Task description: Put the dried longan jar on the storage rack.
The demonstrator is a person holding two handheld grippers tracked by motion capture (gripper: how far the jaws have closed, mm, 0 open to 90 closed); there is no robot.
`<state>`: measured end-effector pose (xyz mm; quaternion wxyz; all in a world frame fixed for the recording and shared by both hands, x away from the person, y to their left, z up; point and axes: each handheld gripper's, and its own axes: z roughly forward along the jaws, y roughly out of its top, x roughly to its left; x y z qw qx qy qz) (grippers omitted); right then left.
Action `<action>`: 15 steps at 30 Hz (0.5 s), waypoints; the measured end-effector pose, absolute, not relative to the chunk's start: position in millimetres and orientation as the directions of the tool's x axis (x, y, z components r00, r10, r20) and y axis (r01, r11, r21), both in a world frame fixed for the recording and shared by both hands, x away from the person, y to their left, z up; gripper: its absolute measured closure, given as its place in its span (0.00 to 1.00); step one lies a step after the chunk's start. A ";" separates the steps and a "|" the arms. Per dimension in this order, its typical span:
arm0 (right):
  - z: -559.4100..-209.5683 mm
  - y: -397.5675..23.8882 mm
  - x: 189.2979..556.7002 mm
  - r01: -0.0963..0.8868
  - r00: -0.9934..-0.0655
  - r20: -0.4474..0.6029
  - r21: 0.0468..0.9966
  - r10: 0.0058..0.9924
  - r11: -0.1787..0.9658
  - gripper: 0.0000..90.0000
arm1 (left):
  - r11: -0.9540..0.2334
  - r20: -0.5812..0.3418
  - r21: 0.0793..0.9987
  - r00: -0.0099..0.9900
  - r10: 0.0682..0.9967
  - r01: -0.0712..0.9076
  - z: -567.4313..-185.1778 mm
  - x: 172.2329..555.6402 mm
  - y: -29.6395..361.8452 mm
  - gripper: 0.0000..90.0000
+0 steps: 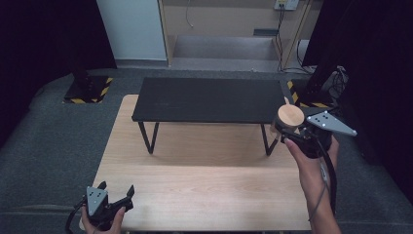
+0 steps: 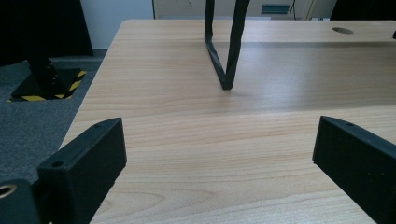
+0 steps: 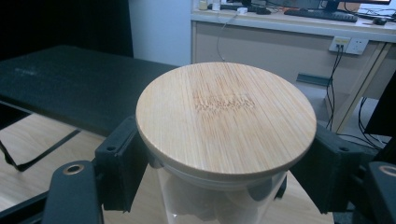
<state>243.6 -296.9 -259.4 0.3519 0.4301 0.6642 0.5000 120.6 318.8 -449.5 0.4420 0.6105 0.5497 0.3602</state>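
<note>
A clear jar with a round bamboo lid (image 1: 290, 116) (image 3: 226, 114) hangs in the air by the right end of the black shelf (image 1: 209, 100). My right gripper (image 1: 292, 132) (image 3: 219, 172) is shut on the jar just under the lid, one jaw on each side. Pale contents show through the glass. My left gripper (image 1: 117, 192) (image 2: 219, 158) rests open at the table's near left corner, its jaws wide apart over bare wood with nothing between them.
The light wooden table (image 1: 204, 180) carries a low black shelf on thin metal legs (image 1: 148, 139) (image 2: 226, 46) across its far half. Dark carpet surrounds the table. A stand base with yellow-black tape (image 1: 87, 90) sits on the floor at far left.
</note>
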 end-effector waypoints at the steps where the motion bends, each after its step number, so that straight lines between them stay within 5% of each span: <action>1: -257.4 -297.4 246.3 0.220 -0.385 -0.036 0.967 0.922 0.129 0.29 | -0.005 -0.046 0.936 0.136 0.990 0.353 -449.6 120.7 318.6 0.02; 15: -240.0 -291.3 297.1 0.253 -0.377 -0.041 0.956 0.925 0.146 0.29 | -0.004 -0.045 0.937 0.133 0.990 0.350 -448.8 124.5 316.6 0.02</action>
